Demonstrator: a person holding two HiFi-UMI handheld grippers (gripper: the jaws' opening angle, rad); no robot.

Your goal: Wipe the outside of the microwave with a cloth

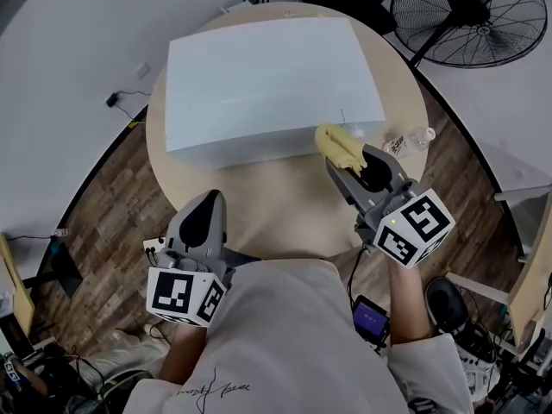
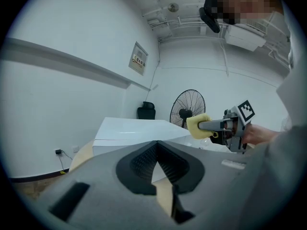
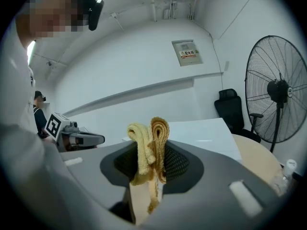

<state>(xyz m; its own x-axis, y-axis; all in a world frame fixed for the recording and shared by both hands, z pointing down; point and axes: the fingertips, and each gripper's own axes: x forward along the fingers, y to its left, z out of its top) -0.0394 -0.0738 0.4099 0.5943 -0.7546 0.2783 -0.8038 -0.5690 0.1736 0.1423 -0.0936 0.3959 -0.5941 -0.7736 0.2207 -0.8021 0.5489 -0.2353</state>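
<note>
The microwave (image 1: pixel 267 76) is a white box on the round wooden table (image 1: pixel 276 210), seen from above in the head view. My right gripper (image 1: pixel 349 166) is shut on a folded yellow cloth (image 1: pixel 338 147), which sits at the microwave's front right corner. In the right gripper view the cloth (image 3: pixel 149 143) stands bunched between the jaws, with the microwave (image 3: pixel 201 133) behind it. My left gripper (image 1: pixel 205 207) hovers over the table's near edge, shut with nothing in it, apart from the microwave (image 2: pixel 129 131). From the left gripper view, the cloth (image 2: pixel 197 126) shows off to the right.
A clear plastic bottle (image 1: pixel 410 141) lies on the table right of the microwave. A black floor fan (image 1: pixel 470 15) stands beyond the table at the upper right. A black chair (image 3: pixel 230 107) is against the wall. Cables run over the wooden floor at the left.
</note>
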